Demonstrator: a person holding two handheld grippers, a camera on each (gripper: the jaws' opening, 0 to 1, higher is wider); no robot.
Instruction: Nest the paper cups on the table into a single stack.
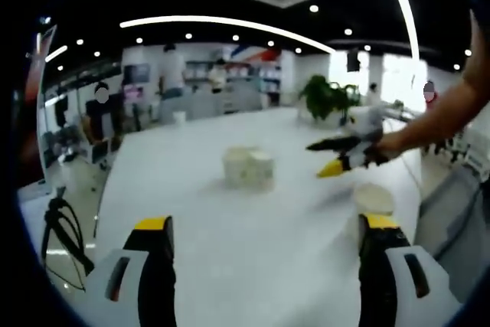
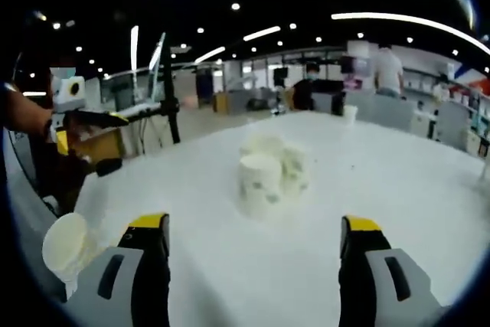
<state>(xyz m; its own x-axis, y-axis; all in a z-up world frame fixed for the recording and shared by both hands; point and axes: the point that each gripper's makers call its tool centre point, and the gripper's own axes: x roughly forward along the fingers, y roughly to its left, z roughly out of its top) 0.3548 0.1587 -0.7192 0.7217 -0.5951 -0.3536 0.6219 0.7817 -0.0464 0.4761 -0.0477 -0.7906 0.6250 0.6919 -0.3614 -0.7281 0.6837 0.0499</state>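
Observation:
A tight cluster of white paper cups (image 1: 249, 168) stands mid-table; in the right gripper view the cluster (image 2: 268, 175) shows faint printed marks. A lone cup (image 1: 373, 198) sits apart near the table's near edge, at the lower left (image 2: 65, 244) in the right gripper view. My left gripper (image 1: 266, 223) is open and holds nothing, well short of the cluster. My right gripper (image 2: 254, 223) is open too, also short of the cups. A hand holds the right gripper (image 1: 344, 157) above the lone cup. The left gripper (image 2: 88, 142) shows at the left edge.
The white table (image 1: 230, 266) stretches far back, with one small cup (image 1: 178, 116) at its far end. A potted plant (image 1: 329, 97) stands behind the table. A black stand (image 1: 61, 227) is off the table's left edge. Several people stand in the background.

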